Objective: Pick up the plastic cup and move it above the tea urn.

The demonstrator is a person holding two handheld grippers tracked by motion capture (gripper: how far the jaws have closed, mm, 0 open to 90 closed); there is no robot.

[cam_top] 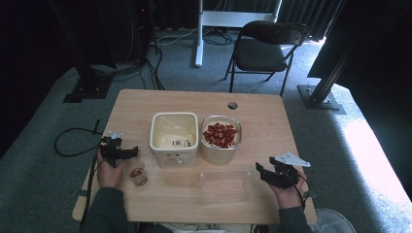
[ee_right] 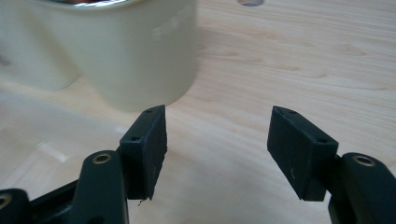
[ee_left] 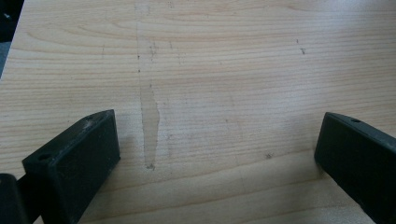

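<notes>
Two cream tubs stand side by side mid-table. The left tub [cam_top: 174, 138] looks pale inside, and the right tub [cam_top: 221, 145] holds red fruit pieces [cam_top: 221, 134]. A small clear cup [cam_top: 138, 174] with some red pieces stands near the front left. My left gripper [cam_top: 127, 151] is just left of the cup, and its jaws are open wide over bare wood [ee_left: 217, 149]. Front right, my right gripper [cam_top: 265, 171] is open with nothing between its jaws [ee_right: 217, 135]. It points toward the right tub [ee_right: 140, 51].
A flat clear plastic lid [cam_top: 226, 187] lies in front of the tubs, between the two grippers. The wooden table [cam_top: 272, 121] has a small round hole [cam_top: 232, 105] near its far edge. Beyond the table a black folding chair [cam_top: 265, 48] stands on the carpet.
</notes>
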